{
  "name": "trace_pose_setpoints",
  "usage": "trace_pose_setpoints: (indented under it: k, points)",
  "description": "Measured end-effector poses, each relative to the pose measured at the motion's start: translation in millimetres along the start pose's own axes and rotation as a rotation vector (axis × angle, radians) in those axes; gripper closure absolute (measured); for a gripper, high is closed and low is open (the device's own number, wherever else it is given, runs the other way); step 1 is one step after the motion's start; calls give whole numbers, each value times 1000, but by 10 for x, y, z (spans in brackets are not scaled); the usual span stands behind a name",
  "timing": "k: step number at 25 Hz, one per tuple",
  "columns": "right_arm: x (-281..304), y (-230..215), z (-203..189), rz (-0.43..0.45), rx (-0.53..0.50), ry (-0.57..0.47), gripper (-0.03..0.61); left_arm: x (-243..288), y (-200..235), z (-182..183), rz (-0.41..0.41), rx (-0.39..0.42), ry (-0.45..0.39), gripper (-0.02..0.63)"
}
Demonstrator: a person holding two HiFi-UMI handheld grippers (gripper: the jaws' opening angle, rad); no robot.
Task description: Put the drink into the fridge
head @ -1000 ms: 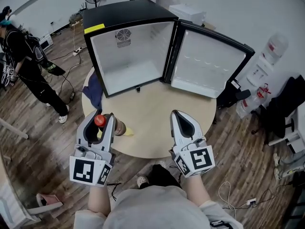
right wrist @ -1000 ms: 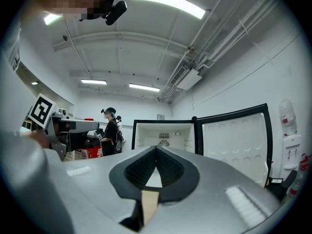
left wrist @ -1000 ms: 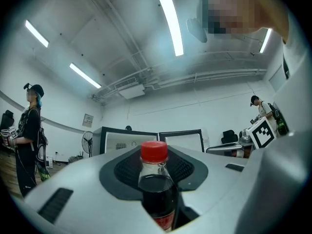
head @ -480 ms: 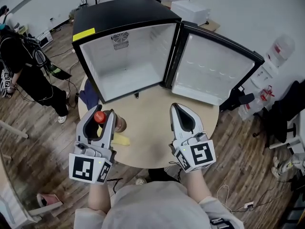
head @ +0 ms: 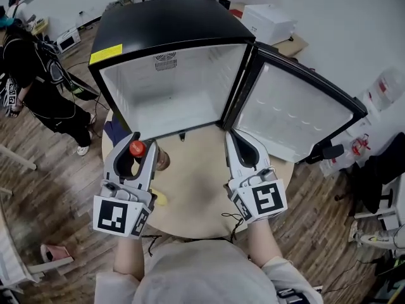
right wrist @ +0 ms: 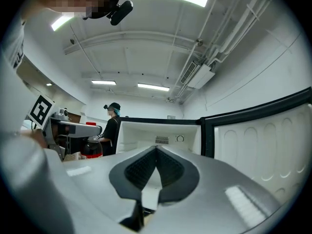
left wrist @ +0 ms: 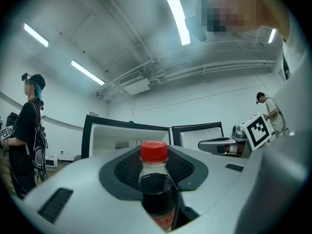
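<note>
Head view, one drink (head: 135, 149) in left gripper (head: 142, 141), right gripper (head: 232, 135) closed, one fridge (head: 166, 25)

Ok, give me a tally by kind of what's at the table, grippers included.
Dark drink bottle with a red cap: 1
Black mini fridge, door open: 1
Dark blue cloth: 1
Small yellow object: 1
Grippers (left gripper, holding the bottle; right gripper, shut and empty): 2
Total: 6

light: bright, ceiling tubes (left wrist: 175, 13) | focus: sharp | edges: fisheye-warped, vignetted
</note>
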State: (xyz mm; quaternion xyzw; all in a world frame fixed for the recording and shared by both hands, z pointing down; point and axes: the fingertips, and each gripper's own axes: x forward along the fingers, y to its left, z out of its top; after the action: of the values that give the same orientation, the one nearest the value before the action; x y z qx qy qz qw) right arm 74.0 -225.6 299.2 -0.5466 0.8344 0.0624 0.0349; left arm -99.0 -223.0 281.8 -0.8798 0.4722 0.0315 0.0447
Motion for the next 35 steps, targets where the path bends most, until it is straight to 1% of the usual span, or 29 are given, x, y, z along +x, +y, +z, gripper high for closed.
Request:
trace_pose_setpoints:
  k: [7, 14, 18, 24, 32, 35]
  points:
    - [360, -149, -225, 76, 17, 26, 568, 397, 147, -217, 41, -34, 34, 471]
    - [563, -279, -497, 125, 69, 67, 568, 813, 337, -461, 92, -18, 67, 471]
    - [635, -369, -631, 135, 100, 85, 568, 1041, 483, -606, 132, -9, 79, 471]
    - [724, -481, -795, 133, 142, 108, 568, 1369, 672, -825, 169, 2, 100, 471]
    - [762, -648, -959, 129, 154, 139, 568, 1718, 864, -1217, 197, -7, 165, 471]
    - [773, -716, -1021, 121, 164, 149, 568, 1833, 918, -1276, 203, -11, 168, 471]
